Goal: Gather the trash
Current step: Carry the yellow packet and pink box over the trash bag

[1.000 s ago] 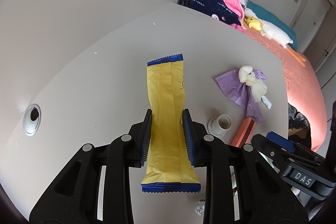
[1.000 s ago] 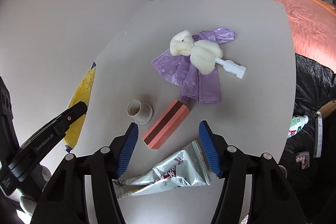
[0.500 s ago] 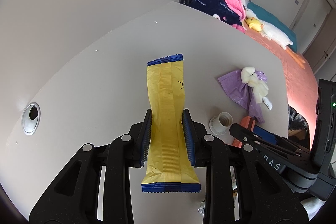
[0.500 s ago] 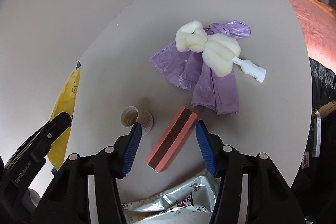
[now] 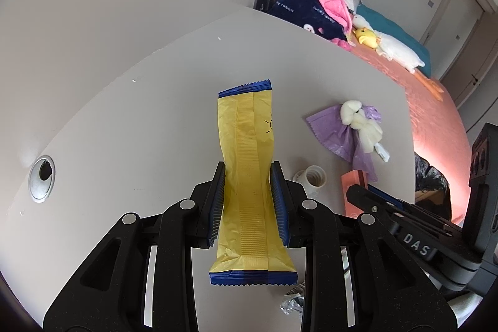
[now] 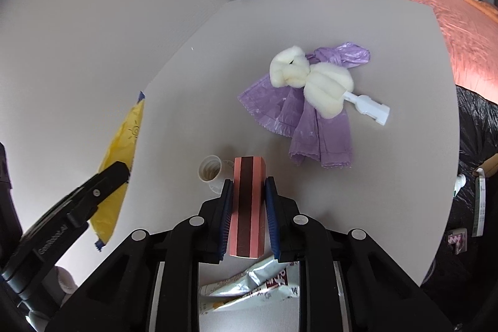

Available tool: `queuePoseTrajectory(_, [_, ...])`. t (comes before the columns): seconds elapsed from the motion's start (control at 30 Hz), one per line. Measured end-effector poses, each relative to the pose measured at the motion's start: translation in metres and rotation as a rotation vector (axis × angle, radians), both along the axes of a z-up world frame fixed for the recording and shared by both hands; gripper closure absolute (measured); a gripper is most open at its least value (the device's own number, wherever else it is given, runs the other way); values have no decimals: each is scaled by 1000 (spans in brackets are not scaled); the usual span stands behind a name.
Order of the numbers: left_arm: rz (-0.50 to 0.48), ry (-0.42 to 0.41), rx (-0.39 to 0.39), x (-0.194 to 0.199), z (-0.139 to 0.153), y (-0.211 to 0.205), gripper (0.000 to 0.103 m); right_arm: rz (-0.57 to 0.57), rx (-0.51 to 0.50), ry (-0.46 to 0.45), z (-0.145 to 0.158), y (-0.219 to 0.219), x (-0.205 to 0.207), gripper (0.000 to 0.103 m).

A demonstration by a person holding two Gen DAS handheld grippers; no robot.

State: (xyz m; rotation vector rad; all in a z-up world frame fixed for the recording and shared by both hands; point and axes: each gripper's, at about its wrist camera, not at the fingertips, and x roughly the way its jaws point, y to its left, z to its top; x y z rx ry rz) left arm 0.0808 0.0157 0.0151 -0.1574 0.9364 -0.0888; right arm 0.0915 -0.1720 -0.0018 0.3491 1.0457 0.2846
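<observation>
Right gripper is clamped on the pink box with a dark stripe — both blue pads press its long sides, and the box runs straight out toward 12 o'clock. Just under it, at 6 o'clock in the right wrist view, a crumpled silver wrapper lies on the grey table. Left gripper grips the yellow wrapper with blue ends by its 2 long edges; the wrapper sticks up past the fingertips toward 12 o'clock. A small white cup lies on its side at about 11 o'clock from the box, just beside it. Farther out, near 1 o'clock, a purple plastic bag is spread on the table with a cream sponge brush on top, its white handle pointing toward 4 o'clock. Beyond the table's far edge — a bed with blankets and plush toys.
</observation>
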Motion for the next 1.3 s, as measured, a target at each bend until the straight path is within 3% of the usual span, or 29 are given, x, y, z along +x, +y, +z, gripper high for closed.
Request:
queuePoseTrajectory(0.3, [-76,-25,-33,-9,8,-21,75,-40,33,-49,24,-33,-14,81])
queuePoseTrajectory(0.7, [-152,-35,-20,-18,10,-63,75,-84,27,-109,43,-76,-42,81])
queuePoseTrajectory(1.3, [-280,-44,-36,-26,12,-140,75,-160,34,-137,47,-137,-63,81])
